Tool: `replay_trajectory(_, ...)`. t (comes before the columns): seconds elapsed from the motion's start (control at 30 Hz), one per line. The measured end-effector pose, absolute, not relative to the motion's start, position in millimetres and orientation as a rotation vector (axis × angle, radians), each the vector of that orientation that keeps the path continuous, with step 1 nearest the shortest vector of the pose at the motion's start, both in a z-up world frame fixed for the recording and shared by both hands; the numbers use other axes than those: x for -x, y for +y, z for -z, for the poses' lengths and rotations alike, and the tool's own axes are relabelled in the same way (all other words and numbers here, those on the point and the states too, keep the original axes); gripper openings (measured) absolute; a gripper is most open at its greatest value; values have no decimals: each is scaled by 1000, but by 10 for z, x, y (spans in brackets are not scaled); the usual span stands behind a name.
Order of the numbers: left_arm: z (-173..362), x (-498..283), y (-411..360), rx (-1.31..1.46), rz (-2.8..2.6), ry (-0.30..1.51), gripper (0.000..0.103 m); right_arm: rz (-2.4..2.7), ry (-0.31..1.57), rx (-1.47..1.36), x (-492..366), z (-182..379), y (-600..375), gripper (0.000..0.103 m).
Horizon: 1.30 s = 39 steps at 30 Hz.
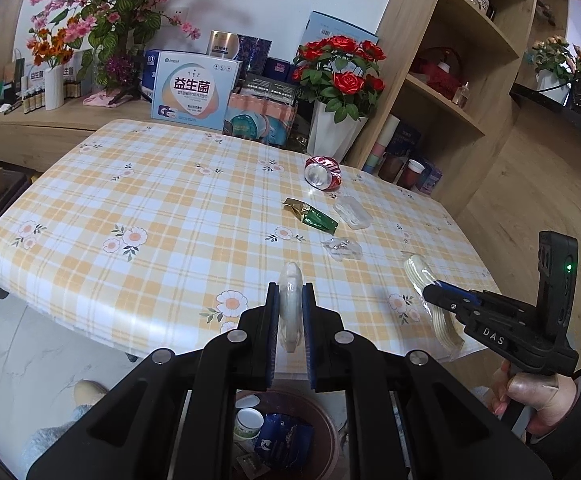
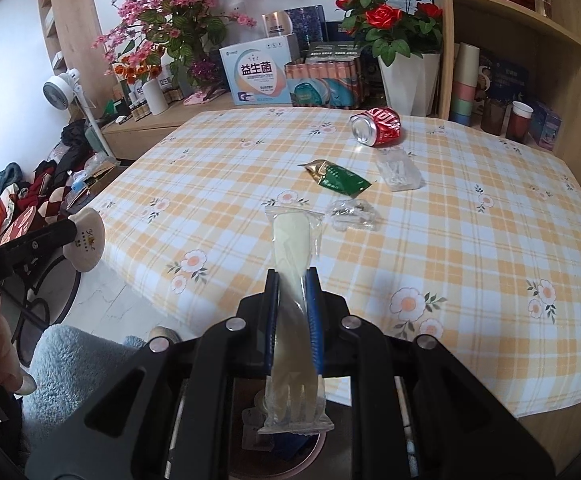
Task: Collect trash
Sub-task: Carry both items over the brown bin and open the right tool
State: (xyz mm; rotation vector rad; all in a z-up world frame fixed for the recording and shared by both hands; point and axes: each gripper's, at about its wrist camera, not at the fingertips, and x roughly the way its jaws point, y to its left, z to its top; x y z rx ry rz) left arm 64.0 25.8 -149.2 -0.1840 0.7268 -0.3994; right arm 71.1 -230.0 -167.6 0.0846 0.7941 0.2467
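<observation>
Your left gripper (image 1: 290, 312) clamps a round lid (image 1: 289, 308); your right gripper (image 2: 294, 304) pinches a wrapped fork (image 2: 292, 276), both above the bin (image 1: 326, 432) beside the table (image 1: 150, 200)

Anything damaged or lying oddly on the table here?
Yes. The red soda can is crushed and lies on its side near the table's far edge. In front of it lie a torn green wrapper and crumpled clear plastic. No spill shows.
</observation>
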Motion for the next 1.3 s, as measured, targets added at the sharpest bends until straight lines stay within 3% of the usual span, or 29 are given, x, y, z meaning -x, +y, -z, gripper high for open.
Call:
replay_trajectory(1.2,1337,-5,502,203,406,667,11,-347,812,-93,-4,1683,-1967,18)
replay_trajectory(1.3,1347,-18,486,203,411,672,12,-353,799,-95,-7,1663,-1948,32)
